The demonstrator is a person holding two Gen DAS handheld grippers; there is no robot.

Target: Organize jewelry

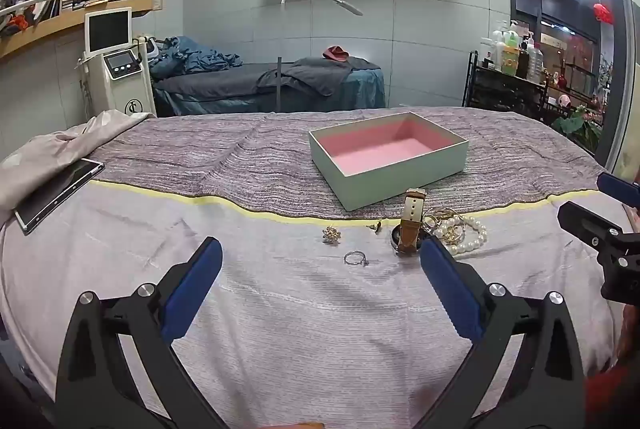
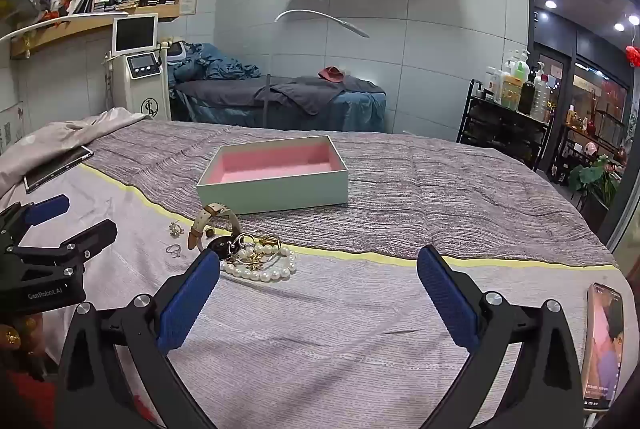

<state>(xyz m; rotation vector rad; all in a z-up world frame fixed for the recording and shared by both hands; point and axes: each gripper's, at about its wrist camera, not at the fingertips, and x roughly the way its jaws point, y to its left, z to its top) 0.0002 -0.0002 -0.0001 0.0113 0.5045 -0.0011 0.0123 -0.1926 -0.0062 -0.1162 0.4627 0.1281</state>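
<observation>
**Jewelry beside an open box on a covered bed**

Behind the bed stands a tiled room with wooden wall shelves, a second bed with dark sheets and a white machine with a screen. Nearer, the bed cover (image 1: 280, 309) is a woven cloth, pale lilac in front and grey-striped further back, with a thin yellow band between the two parts.

On the striped part sits the box (image 1: 388, 177) — rectangular, mint-green card outside, soft pink lining inside, with no lid on it and nothing in it. Just in front of it the jewelry lies in a loose group: a watch (image 1: 412, 221) with a tan leather strap standing up in a loop, a pearl bracelet (image 2: 260, 267) of round white beads tangled with gold chains, a thin silver ring (image 1: 355, 258), a small gold flower-shaped piece (image 1: 331, 235) and a tiny gold earring (image 1: 376, 227).

The left gripper (image 1: 320, 261) has its blue ribbed pads spread wide, nothing between them, the ring just ahead. The right gripper (image 2: 318, 269) is spread wide too and holds nothing (its left pad covers part of the watch face).

A tablet (image 1: 56, 189) lies at the left edge, a lit phone (image 2: 604, 345) at the right.
</observation>
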